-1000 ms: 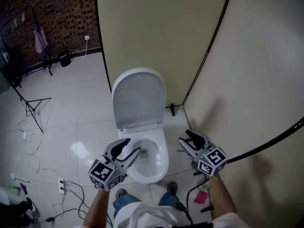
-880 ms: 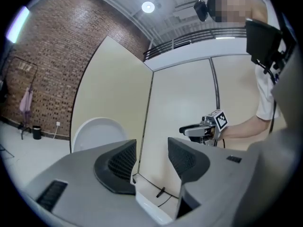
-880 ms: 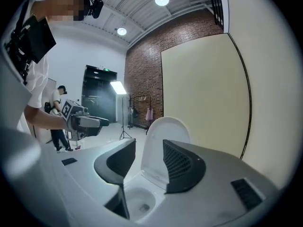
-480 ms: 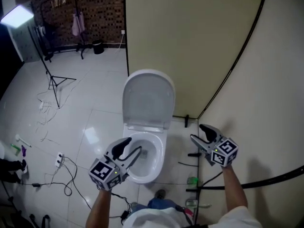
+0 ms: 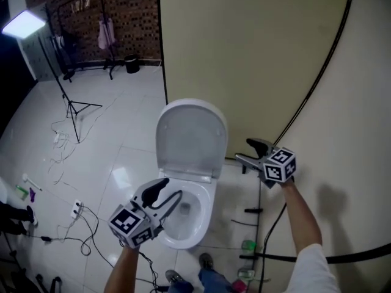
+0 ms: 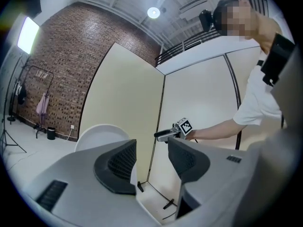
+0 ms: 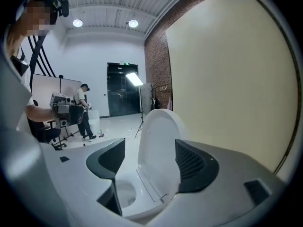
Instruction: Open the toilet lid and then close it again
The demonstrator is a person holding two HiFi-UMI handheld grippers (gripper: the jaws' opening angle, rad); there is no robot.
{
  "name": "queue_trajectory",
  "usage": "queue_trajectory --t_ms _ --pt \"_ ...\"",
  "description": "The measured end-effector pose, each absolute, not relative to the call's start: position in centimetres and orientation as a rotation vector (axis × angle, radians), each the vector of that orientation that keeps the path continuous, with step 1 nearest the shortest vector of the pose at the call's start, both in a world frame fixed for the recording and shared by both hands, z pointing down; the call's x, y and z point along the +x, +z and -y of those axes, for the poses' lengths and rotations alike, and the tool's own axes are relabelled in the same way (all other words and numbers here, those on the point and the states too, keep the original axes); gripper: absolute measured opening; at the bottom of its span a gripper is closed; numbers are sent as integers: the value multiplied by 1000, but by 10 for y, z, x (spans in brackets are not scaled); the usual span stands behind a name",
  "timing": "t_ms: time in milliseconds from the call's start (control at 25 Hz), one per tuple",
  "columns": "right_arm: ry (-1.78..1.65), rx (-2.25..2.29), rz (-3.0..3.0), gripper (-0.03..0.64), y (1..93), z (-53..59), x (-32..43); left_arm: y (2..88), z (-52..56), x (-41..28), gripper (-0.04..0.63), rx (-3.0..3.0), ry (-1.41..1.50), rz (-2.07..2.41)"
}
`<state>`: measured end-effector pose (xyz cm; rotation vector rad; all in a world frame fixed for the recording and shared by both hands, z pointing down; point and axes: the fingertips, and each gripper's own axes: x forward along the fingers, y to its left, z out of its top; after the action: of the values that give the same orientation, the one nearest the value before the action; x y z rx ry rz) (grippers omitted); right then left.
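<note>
Head view: lid (image 5: 191,138) raised; left gripper (image 5: 169,191) over bowl (image 5: 183,242); right gripper (image 5: 244,150) beside lid's right edge, apart from it.
Left gripper view: jaws slightly apart, nothing between; lid left of them.
Right gripper view: jaws wide, just been opening; lid ahead, seen between the 2 jaws, untouched.

There is one toilet (image 5: 206,215) with one lid (image 5: 190,140). Two grippers show, the left gripper (image 5: 169,191) and the right gripper (image 5: 244,150). Around them are one tripod (image 5: 72,105), one lamp (image 5: 23,24), one bin (image 5: 131,63), one power strip (image 5: 77,207) and one bystander (image 7: 84,112).
</note>
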<state>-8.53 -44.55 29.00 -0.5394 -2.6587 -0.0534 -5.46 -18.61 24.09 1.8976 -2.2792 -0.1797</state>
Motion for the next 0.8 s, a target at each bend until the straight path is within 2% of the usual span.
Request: queue_trajectory --t_ms 320,560,600,640,800 --pt "-86 -606 2594 341 311 490 -224 265 204 -76 204 1776 -174 2332" --pt "-28 -756 2474 341 328 479 -266 285 202 -77 204 1703 -186 2341" --pt "-22 -792 2465 295 329 476 -268 290 203 -78 204 1694 -183 2339" --pt "-39 -815 2463 215 330 474 -270 293 203 -79 204 1688 -177 2340" --pt "-151 -827 2453 202 329 470 -269 291 195 -83 204 1675 -155 2375"
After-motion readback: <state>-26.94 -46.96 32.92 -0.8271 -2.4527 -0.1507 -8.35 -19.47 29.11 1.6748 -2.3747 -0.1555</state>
